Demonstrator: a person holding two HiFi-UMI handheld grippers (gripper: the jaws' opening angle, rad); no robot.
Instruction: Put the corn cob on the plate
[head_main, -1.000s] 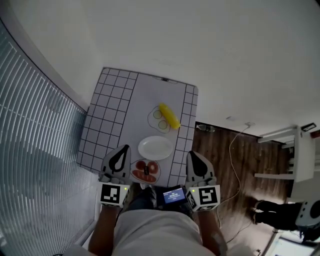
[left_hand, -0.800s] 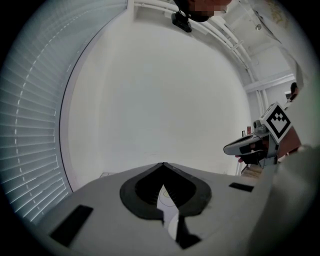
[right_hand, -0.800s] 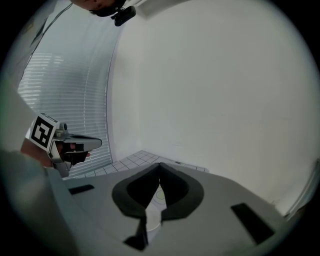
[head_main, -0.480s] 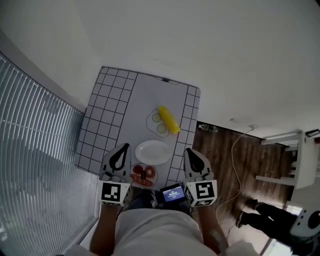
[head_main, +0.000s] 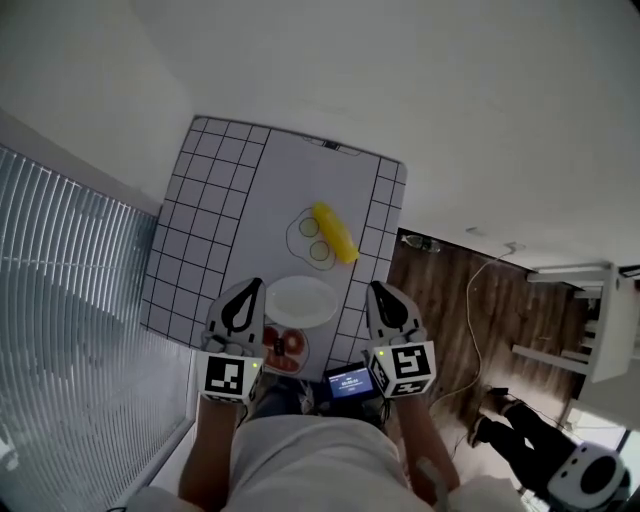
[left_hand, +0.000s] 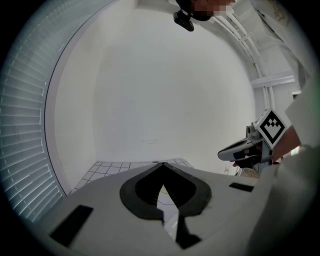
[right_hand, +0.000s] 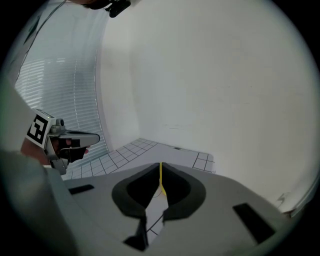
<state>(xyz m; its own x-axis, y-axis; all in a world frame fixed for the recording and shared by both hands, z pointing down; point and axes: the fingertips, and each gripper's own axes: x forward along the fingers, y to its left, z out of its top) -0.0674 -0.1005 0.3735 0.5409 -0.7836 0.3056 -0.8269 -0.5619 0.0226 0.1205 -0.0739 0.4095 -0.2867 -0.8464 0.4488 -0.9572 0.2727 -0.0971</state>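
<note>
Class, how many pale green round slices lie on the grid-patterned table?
2. One pale green round slice lies beside the yellow corn cob, toward its far end; the other slice lies nearer the white round plate. The cob could hide more.

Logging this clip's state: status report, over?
Shut and empty: left tongs, right tongs. Far side, yellow corn cob untouched, not on empty white round plate. Only that plate lies between tongs and cob.

The red items (head_main: 281, 343) on the nearest dish (head_main: 305, 353) are too small to identify
</note>
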